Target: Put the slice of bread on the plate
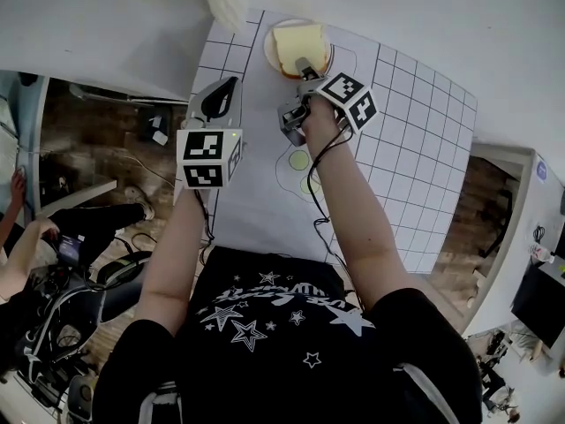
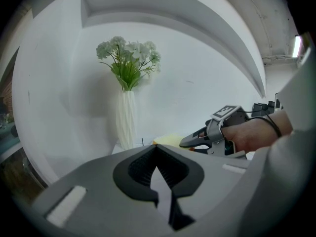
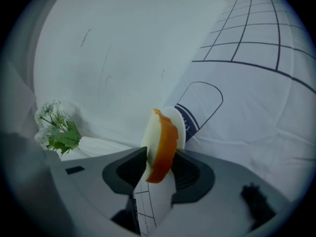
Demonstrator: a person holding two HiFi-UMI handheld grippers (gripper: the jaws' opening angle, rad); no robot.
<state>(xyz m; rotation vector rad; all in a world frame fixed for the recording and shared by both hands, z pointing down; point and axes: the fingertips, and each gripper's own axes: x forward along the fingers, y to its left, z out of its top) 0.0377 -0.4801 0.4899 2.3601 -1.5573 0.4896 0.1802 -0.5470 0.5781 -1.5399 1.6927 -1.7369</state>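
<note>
The slice of bread (image 1: 298, 47), pale with an orange-brown crust, lies on the small white plate (image 1: 268, 53) at the far end of the gridded mat. My right gripper (image 1: 305, 67) reaches over the slice's near edge. In the right gripper view the bread (image 3: 160, 142) stands edge-on between the two jaws of that gripper (image 3: 159, 158), the plate (image 3: 179, 121) just behind it; the jaws stand apart and do not squeeze it. My left gripper (image 1: 221, 95) hovers left of the plate with its jaws (image 2: 156, 152) together and nothing in them. It sees the bread (image 2: 165, 139) and the right gripper (image 2: 187, 142).
A white vase (image 1: 228, 3) with green and white flowers (image 2: 129, 58) stands just left of the plate, close to the wall. The white mat (image 1: 397, 148) with grid lines and drawn outlines covers the table. The table's edges drop off at left and right.
</note>
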